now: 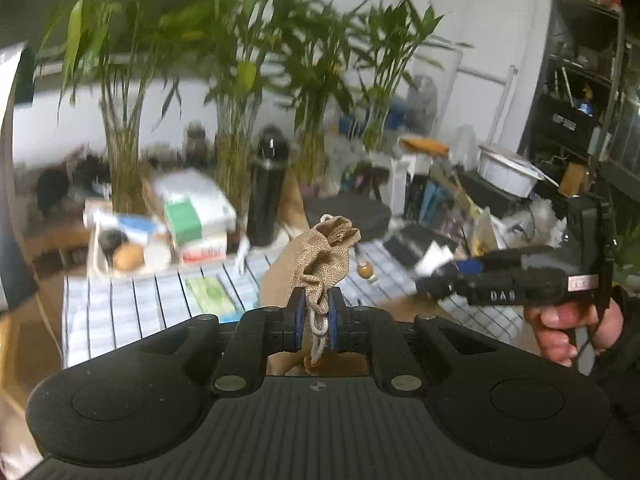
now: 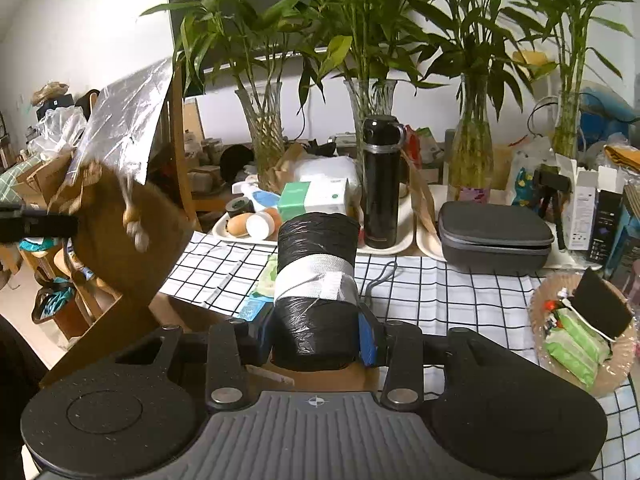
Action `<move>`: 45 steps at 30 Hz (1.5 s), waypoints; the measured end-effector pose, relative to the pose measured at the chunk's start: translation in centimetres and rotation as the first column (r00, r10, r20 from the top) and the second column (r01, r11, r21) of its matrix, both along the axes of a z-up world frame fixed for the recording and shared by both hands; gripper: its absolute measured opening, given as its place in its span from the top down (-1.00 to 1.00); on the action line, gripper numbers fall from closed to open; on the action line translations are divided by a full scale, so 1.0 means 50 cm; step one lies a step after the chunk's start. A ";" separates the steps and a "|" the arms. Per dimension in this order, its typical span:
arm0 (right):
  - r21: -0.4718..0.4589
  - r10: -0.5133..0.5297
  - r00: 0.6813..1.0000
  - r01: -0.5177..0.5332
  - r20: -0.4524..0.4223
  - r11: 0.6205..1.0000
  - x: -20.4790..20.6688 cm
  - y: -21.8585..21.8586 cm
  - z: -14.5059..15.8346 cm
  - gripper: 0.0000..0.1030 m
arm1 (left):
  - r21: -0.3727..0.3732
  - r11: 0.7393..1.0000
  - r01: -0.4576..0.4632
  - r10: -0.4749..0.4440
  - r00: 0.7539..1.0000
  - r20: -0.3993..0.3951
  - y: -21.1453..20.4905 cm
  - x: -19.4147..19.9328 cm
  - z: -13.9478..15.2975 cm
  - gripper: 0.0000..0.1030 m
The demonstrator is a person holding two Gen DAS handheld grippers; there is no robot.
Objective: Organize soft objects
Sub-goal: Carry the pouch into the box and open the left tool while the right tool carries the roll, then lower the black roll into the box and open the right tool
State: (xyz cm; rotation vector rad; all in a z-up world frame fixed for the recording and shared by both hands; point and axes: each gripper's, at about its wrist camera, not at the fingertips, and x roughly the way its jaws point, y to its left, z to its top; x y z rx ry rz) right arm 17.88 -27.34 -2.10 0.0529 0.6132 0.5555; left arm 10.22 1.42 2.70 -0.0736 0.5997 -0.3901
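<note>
Here the left tongs (image 1: 314, 322) pinch a burlap pouch (image 1: 320, 256); the right tongs (image 2: 316, 338) clamp a bag roll (image 2: 316, 280).

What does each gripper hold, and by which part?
Left gripper: burlap pouch, pinched at its gathered drawstring neck. Right gripper: roll of black bags, clamped across its near end.

Left hand-held gripper (image 1: 316, 320) pinches burlap pouch (image 1: 326, 252) — above checked tablecloth (image 1: 120, 312).

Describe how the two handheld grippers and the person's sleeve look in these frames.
Both the left gripper and right gripper are matte black plastic with blue pads, silver pivot bolts and a ribbed grey base. The right one's side reads "DAB". The sleeve is black.
</note>
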 end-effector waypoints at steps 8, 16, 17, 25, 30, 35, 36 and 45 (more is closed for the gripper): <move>0.014 0.013 1.000 -0.013 -0.001 1.000 -0.034 -0.007 -0.001 0.14 | 0.050 0.998 -0.026 0.029 0.998 -0.062 -0.011 -0.034 -0.040 0.76; 0.027 0.009 1.000 -0.009 -0.008 1.000 -0.053 -0.017 -0.002 0.14 | 0.089 0.996 0.024 -0.019 0.998 -0.056 -0.031 -0.084 -0.064 -0.08; 0.028 0.011 1.000 -0.011 -0.011 1.000 -0.054 -0.018 -0.003 0.14 | 0.101 0.995 0.022 -0.017 0.999 -0.047 -0.035 -0.092 -0.065 -0.21; 0.003 0.014 0.999 -0.014 -0.043 1.000 -0.085 -0.016 -0.020 0.14 | 0.163 0.986 0.024 -0.015 0.998 -0.055 -0.050 -0.117 -0.078 -0.27; 0.007 0.023 0.999 -0.023 -0.037 1.000 -0.103 -0.015 -0.019 0.11 | 0.182 0.983 0.027 -0.019 0.999 -0.047 -0.056 -0.125 -0.080 -0.27; -0.028 0.007 1.000 -0.007 0.012 1.000 -0.112 -0.011 -0.017 -0.85 | 0.199 0.979 0.031 -0.024 0.999 -0.038 -0.062 -0.130 -0.080 -0.27; -0.027 0.003 1.000 -0.002 0.006 1.000 -0.110 -0.012 -0.018 -0.89 | 0.199 0.979 0.030 -0.022 0.999 -0.039 -0.061 -0.130 -0.079 -0.28; -0.062 -0.029 0.996 0.024 -0.084 0.998 -0.087 -0.014 -0.040 -1.00 | 0.224 0.974 -0.020 0.033 0.998 -0.056 -0.051 -0.127 -0.081 -0.28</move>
